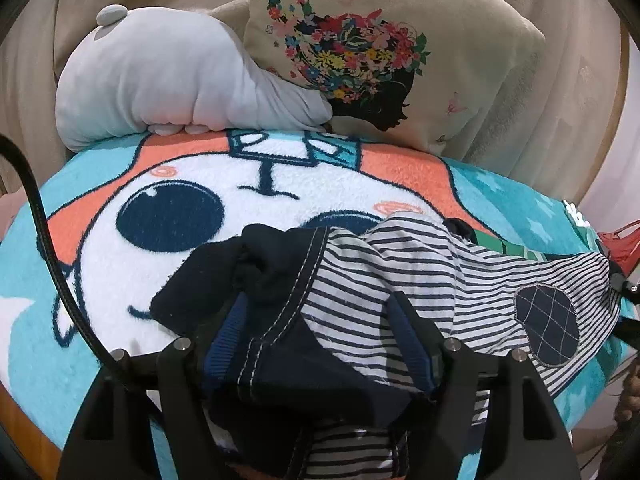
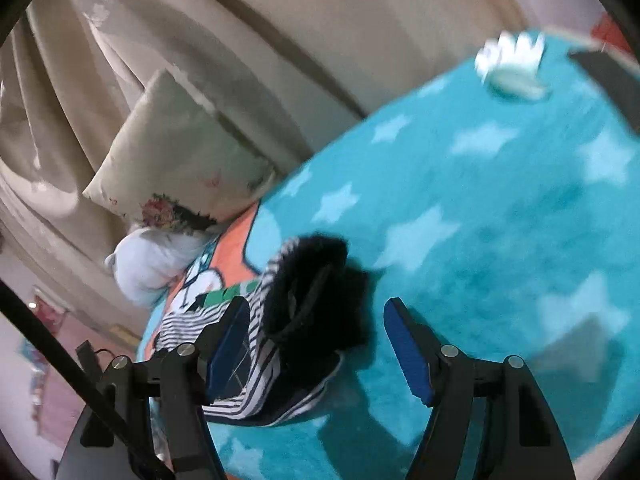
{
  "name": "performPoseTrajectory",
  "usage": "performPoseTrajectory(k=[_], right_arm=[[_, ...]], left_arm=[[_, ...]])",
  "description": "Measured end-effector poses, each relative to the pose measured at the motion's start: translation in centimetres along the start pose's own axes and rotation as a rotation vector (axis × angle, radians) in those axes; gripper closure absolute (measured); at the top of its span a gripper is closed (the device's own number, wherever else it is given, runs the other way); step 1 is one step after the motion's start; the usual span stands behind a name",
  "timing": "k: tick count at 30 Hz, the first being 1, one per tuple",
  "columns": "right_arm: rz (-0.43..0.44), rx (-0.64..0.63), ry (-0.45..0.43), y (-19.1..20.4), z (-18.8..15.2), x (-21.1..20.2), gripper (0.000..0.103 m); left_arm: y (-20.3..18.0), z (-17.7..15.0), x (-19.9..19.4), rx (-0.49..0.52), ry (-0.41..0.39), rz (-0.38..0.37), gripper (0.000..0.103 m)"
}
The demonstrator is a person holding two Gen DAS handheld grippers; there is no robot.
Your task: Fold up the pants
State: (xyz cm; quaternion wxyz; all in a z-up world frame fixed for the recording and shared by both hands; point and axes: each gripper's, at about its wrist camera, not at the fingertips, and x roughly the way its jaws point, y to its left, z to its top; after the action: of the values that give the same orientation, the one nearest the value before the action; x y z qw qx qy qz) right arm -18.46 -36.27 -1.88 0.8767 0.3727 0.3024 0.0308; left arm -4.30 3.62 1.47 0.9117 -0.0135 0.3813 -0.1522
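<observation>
The pants [image 1: 400, 276] are small, white with navy stripes, navy waistband and cuffs, and a navy knee patch. They lie bunched on a turquoise cartoon blanket [image 1: 100, 360]. My left gripper [image 1: 320, 316] is open, its jaws standing wide around the navy waistband end, with cloth lying between and over the fingers. In the right wrist view, my right gripper [image 2: 316, 320] is open, jaws wide apart, with the pants' dark cuff end [image 2: 320, 292] between them, close to the left finger [image 2: 228, 340]. This view is blurred.
A grey plush toy [image 1: 168, 80] and a beige floral cushion [image 1: 380, 48] lie at the blanket's far edge against beige curtains. A white object [image 2: 512, 66] sits far on the blanket [image 2: 500, 220]. A red item [image 1: 624, 244] lies at the right edge.
</observation>
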Motion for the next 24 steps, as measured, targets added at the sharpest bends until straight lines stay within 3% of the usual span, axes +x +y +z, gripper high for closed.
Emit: performPoseTrajectory(k=[3,4,6,8,11,15,18,20,22,24], right_arm=[[0.024,-0.001,-0.021,0.1,-0.4,1.5,0.03],[0.023,-0.017,-0.018,0.5,-0.4,1.9,0.051],[0.065,-0.017,0.066,1.1,-0.4,3.5,0.084],[0.104,-0.007,0.092,1.2,-0.2,4.5,0.086],[0.081,-0.053,0.023,1.8,0.8,3.2,0.087],[0.015,-0.111,-0.045,1.8,2.2,0.3,0.089],[-0.058,-0.14,-0.045,1.5,2.5,0.2,0.088],[-0.109,-0.144,0.0,0.9,2.2,1.3,0.084],[-0.153,-0.136,0.002,0.4,2.0,1.6,0.069],[-0.152,-0.121,-0.009,-0.1,1.8,0.9,0.06]], left_arm=[[-0.1,-0.1,0.0,0.005,-0.004,0.005,0.032],[-0.2,-0.1,0.0,0.012,-0.007,0.011,0.032],[-0.5,-0.2,0.0,0.026,-0.012,0.032,0.032],[-0.9,-0.3,-0.1,0.038,-0.013,0.061,0.032],[-1.4,-0.2,-0.3,0.034,-0.011,0.095,0.032],[-2.4,-0.1,-0.1,0.031,-0.002,0.09,0.026],[-3.5,-0.4,0.4,0.066,0.003,0.121,0.02],[-3.7,-0.6,0.3,0.079,0.004,0.129,0.02],[-3.3,-0.5,-0.6,0.062,0.007,0.098,0.02],[-2.5,-0.3,-2.0,0.036,-0.007,0.062,0.02]])
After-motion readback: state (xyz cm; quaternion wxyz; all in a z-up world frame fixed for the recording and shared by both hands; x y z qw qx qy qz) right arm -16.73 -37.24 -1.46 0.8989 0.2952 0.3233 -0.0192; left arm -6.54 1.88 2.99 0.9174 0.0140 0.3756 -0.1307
